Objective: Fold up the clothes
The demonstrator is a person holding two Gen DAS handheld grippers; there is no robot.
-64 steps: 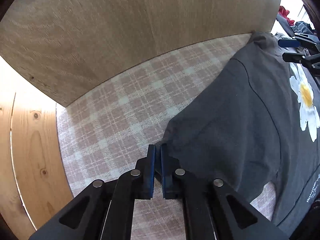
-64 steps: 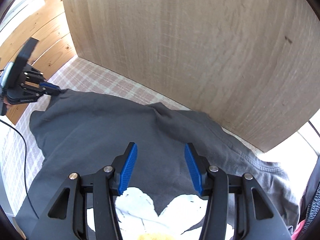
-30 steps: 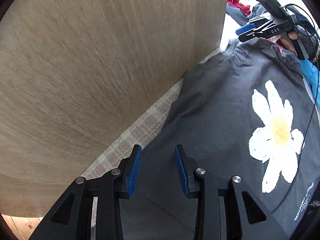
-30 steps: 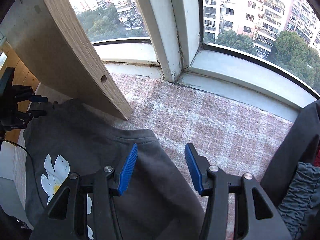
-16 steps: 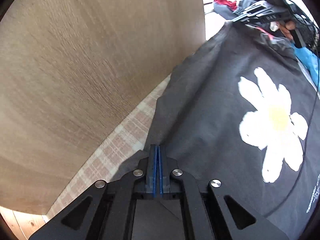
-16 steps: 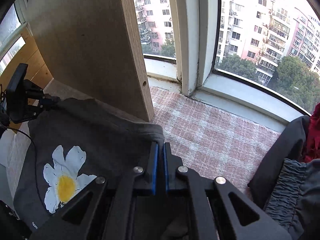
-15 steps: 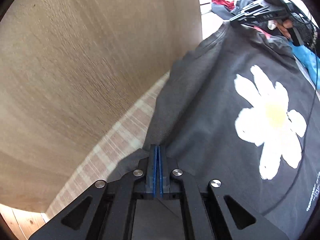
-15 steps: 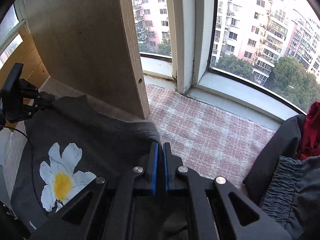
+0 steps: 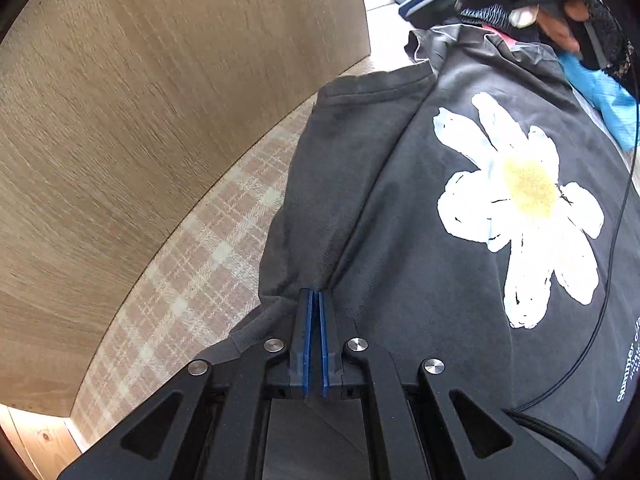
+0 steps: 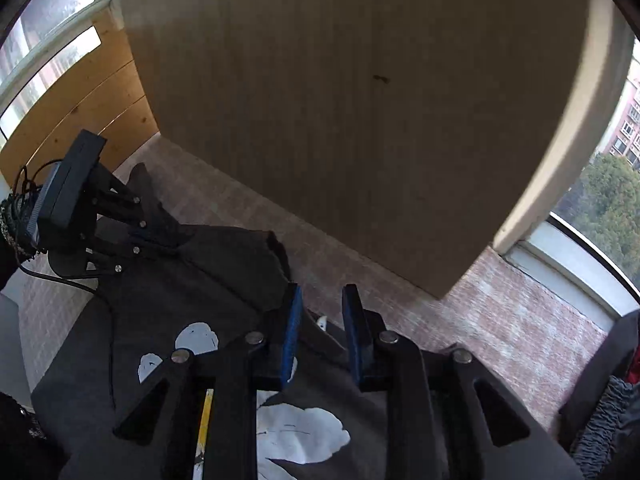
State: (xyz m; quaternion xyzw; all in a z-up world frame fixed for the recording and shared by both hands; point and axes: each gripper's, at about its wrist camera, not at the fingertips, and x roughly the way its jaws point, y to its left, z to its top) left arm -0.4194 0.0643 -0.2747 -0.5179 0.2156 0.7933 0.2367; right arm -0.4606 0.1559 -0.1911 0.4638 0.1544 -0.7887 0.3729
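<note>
A dark T-shirt (image 9: 408, 240) with a daisy print (image 9: 520, 208) lies on a checked cloth (image 9: 192, 272) beside a wooden panel (image 9: 160, 80). The left gripper (image 9: 314, 300) pinches a fold of the shirt's edge; the right gripper (image 10: 320, 312) hangs parted above the collar, gripping nothing. Other clothes (image 10: 600, 424) crowd the right.

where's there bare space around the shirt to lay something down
Bare plaid cloth runs in a strip between the wooden panel and the grey T-shirt. More lies open between the panel's end and the window sill. It is crowded at the far right, where dark clothes pile up.
</note>
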